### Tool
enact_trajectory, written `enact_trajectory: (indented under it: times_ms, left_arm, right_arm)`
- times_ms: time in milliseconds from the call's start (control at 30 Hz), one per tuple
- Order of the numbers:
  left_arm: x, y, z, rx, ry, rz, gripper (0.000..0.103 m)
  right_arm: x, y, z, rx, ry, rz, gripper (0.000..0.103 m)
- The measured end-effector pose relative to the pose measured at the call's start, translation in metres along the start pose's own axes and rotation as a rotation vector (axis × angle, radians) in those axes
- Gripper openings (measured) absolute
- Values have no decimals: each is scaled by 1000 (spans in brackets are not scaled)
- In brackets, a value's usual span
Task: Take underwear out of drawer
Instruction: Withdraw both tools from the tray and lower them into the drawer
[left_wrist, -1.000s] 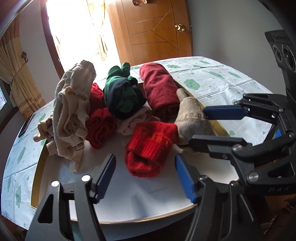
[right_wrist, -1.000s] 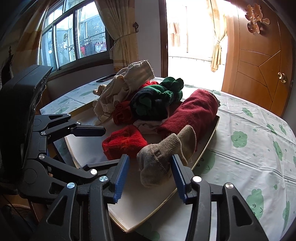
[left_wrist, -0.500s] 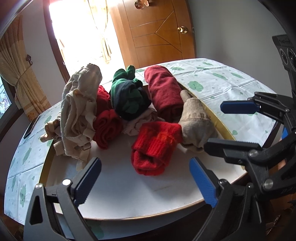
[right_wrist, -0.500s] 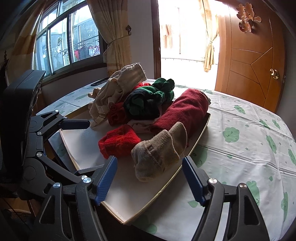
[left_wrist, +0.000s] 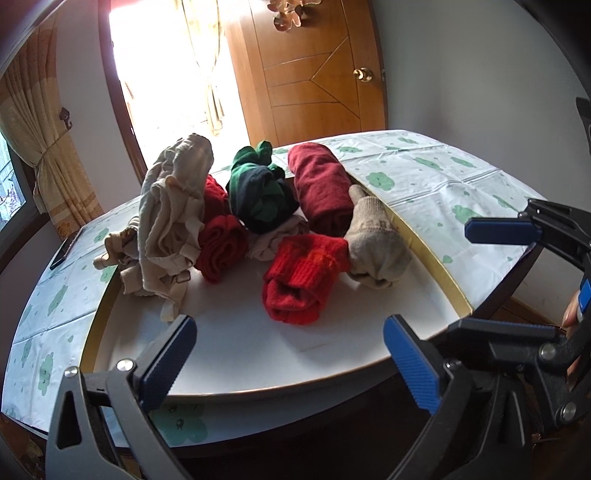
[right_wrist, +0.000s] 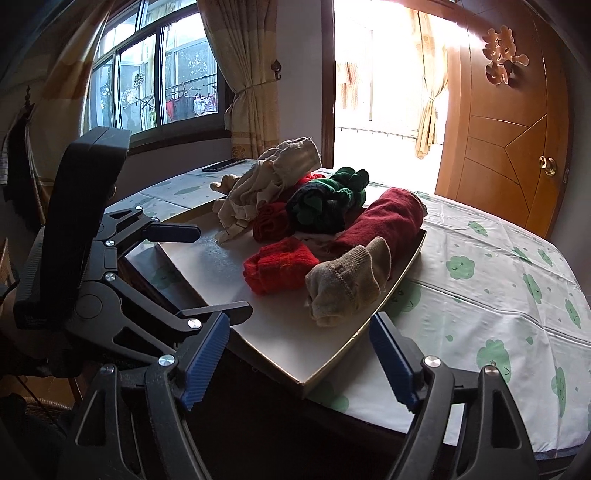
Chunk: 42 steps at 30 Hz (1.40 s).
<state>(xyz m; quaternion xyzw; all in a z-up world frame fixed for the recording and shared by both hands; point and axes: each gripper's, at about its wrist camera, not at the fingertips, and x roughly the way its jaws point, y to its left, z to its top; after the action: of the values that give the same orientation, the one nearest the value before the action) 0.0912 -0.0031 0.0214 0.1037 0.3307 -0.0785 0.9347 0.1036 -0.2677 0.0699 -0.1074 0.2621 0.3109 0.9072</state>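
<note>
Underwear, pale beige (left_wrist: 173, 218), heaped at the far left of the drawer (left_wrist: 229, 343), draped partly over that drawer's left edge; not gripped.

Nearest in view: left hand-held gripper (left_wrist: 291, 354), blue pads spread wide, having just been opening, nothing between them, poised over the drawer's bare white floor at its near edge. Right hand-held gripper (right_wrist: 299, 360), pads likewise well parted after just opening, empty, hanging at the drawer's near corner just short of the beige sock; also seen at the right margin of the left wrist view (left_wrist: 506, 280), with a fingertip (left_wrist: 570, 312) of the person behind it.

Next, inside the drawer: bright red knitted sock roll (left_wrist: 303, 277) and beige sock roll (left_wrist: 376, 240), side by side and touching, the beige one against the drawer's right wall. Behind these: smaller red roll (left_wrist: 221, 247) beside the underwear, a pale crumpled cloth (left_wrist: 273, 240) under the green-and-dark bundle (left_wrist: 262, 192), and a long dark red roll (left_wrist: 325, 188) along the right wall.

Drawer resting on the surface (left_wrist: 443, 192), covered by a white cloth printed with green shapes. Dark flat phone-like object (left_wrist: 64, 249) on the surface's far left.

Farthest: curtained window (right_wrist: 162, 77), bright open doorway (right_wrist: 380, 74), wooden door (right_wrist: 506, 140) with knob and ornament.
</note>
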Motion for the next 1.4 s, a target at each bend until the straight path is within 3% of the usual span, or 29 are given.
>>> enact_trajectory:
  times_ms: [500,1100,1400]
  left_arm:
    - [-30,-12,-21,32,-48,15,103]
    - [-58,-26,-57,35,-70,-31,103]
    - [-51,-3,-101,-19,9,-14,103]
  right_arm:
    - [-28,21,-19,-27,-37,17,81]
    - [-60,45,-52,-41,-67,42,81]
    - [-43,43,-94,-75,97,16,81]
